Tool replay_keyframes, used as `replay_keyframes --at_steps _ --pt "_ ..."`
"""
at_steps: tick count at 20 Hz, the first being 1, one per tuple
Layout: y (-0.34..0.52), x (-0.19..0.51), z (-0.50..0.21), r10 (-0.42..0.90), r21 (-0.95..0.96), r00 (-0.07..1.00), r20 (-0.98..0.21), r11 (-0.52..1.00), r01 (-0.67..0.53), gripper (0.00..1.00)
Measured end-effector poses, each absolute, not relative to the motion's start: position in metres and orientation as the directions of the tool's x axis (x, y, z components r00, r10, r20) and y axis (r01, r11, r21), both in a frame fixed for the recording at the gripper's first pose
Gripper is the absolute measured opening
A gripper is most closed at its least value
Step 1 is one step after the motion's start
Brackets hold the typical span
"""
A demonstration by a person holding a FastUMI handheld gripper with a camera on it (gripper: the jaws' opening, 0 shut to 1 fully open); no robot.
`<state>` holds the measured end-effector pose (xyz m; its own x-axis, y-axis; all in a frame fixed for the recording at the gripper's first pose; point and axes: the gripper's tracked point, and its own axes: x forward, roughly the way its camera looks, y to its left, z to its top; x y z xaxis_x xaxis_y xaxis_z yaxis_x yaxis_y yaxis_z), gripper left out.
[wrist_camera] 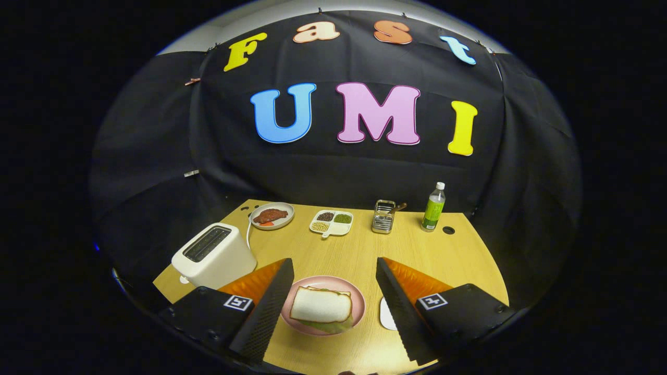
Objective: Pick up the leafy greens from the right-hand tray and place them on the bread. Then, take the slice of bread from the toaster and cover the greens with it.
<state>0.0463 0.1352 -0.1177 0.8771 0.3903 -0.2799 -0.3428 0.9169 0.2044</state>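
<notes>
A pink plate [354, 295] lies on the wooden table between my two fingers. On it a slice of bread [321, 305] covers leafy greens [333, 326], whose green edge pokes out at the near side, with another slice's edge showing beneath. My gripper [333, 307] is open, its fingers standing wide to either side of the plate and touching nothing. A white toaster [214, 255] stands just beyond the left finger, its slots dark. A white tray [386, 315] peeks out beside the right finger, mostly hidden by it.
Along the table's far side stand a grey plate with a reddish meat slice [272, 215], a white divided dish of beans [332, 223], a small metal rack [383, 216] and a green bottle [433, 208]. A cable hole [448, 230] sits near the bottle.
</notes>
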Motion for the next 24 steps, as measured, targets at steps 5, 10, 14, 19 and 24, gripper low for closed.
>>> replay_keyframes --at_steps 5,10,14,19,24 --pt "0.126 0.024 -0.095 0.375 0.211 0.897 -0.232 0.92 -0.33 0.99" --pt "0.111 0.018 -0.094 0.335 0.186 0.919 -0.207 0.936 -0.3 0.99" --pt "0.103 0.018 -0.097 0.32 0.195 0.923 -0.214 0.94 -0.281 0.99" --pt "0.097 0.016 -0.101 0.315 0.196 0.923 -0.221 0.941 -0.275 0.99" --pt "0.097 0.012 -0.107 0.319 0.198 0.919 -0.233 0.941 -0.276 0.99"
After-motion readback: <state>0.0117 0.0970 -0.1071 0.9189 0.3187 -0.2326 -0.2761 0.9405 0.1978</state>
